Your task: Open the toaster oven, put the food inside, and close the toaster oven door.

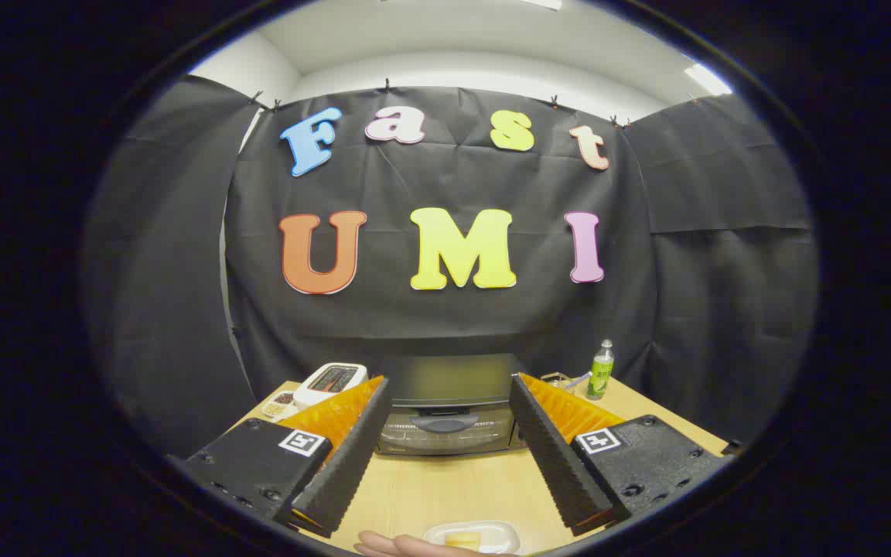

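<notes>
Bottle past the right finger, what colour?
Green bottle with a pale cap, standing on the table, clearest in the gripper view. The gripper is open.

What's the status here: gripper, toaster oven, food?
Gripper open, empty, above table. Toaster oven beyond it, door shut. Food on plate near side, a hand beside it. Path clear.
</notes>
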The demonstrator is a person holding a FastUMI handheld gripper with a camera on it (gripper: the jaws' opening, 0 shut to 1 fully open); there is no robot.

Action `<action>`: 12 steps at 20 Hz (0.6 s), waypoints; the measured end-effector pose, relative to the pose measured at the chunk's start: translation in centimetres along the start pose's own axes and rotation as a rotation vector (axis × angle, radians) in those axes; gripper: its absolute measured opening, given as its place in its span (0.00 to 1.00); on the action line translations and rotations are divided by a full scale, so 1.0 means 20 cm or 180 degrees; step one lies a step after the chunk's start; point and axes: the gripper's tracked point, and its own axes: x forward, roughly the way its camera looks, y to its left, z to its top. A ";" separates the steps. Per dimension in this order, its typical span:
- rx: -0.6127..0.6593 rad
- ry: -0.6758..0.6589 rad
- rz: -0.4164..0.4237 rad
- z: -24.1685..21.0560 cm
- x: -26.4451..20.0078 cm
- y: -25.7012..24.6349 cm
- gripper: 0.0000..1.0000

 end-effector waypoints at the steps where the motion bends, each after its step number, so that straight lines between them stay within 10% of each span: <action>1: 0.0000 -0.0005 -0.0018 0.00 0.00 -0.02 1.00; 12: -0.0091 -0.0113 0.0079 0.04 -0.04 -0.03 1.00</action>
